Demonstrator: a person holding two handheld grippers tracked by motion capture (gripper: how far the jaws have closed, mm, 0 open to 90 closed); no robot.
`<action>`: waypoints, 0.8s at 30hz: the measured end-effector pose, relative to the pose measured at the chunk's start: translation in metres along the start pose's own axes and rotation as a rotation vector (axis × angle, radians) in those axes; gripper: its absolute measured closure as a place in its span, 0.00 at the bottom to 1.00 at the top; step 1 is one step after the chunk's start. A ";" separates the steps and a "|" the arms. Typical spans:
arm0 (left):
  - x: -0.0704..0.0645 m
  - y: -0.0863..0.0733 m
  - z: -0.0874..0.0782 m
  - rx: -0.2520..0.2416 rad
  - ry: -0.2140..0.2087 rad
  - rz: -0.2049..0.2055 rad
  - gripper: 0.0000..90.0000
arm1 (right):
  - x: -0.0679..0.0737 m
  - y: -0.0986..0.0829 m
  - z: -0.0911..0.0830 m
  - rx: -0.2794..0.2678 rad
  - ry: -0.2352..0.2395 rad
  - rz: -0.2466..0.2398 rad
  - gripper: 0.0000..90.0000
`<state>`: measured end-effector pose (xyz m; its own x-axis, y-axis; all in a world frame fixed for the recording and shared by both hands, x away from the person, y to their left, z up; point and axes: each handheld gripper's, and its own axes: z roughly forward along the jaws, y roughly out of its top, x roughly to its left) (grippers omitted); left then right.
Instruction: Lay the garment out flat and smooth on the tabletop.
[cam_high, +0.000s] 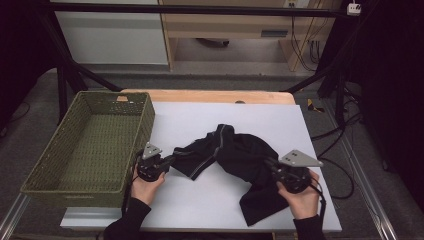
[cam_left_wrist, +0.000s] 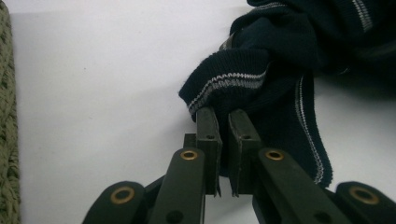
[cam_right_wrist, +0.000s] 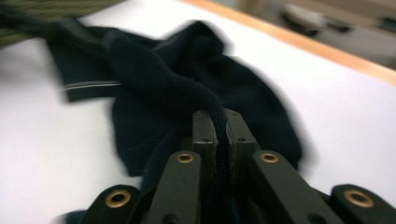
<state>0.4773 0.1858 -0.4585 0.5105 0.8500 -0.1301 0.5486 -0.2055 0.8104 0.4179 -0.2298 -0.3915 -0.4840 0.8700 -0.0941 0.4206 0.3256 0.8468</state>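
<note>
Both grippers grasp the dark knit garment crumpled at mid-table on the white mat. Right gripper: jaws clenched on a bunched ridge of fabric. Left gripper: jaws pinching the striped ribbed edge. Risk: that thin edge grip may slip under tension, dropping one side short of the green basket beyond.

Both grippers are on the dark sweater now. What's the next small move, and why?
Probably lift both grippers together and draw them apart. The left gripper pinches the striped ribbed edge, the right gripper a fold of knit, yet the dark sweater lies bunched on the white mat beside the green basket.
</note>
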 end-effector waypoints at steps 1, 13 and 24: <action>0.000 0.000 0.001 0.001 -0.002 0.001 0.93 | -0.009 -0.005 0.001 0.007 -0.021 0.018 0.95; 0.001 -0.004 0.005 0.016 -0.033 -0.010 0.93 | -0.026 -0.022 0.018 0.050 -0.055 0.064 0.73; 0.001 -0.004 0.005 0.012 -0.051 -0.009 0.93 | 0.052 0.040 0.074 0.010 0.147 -0.081 0.37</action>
<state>0.4788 0.1846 -0.4645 0.5385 0.8260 -0.1665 0.5610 -0.2041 0.8022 0.4661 -0.1442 -0.4011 -0.6230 0.7777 -0.0837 0.3831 0.3967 0.8342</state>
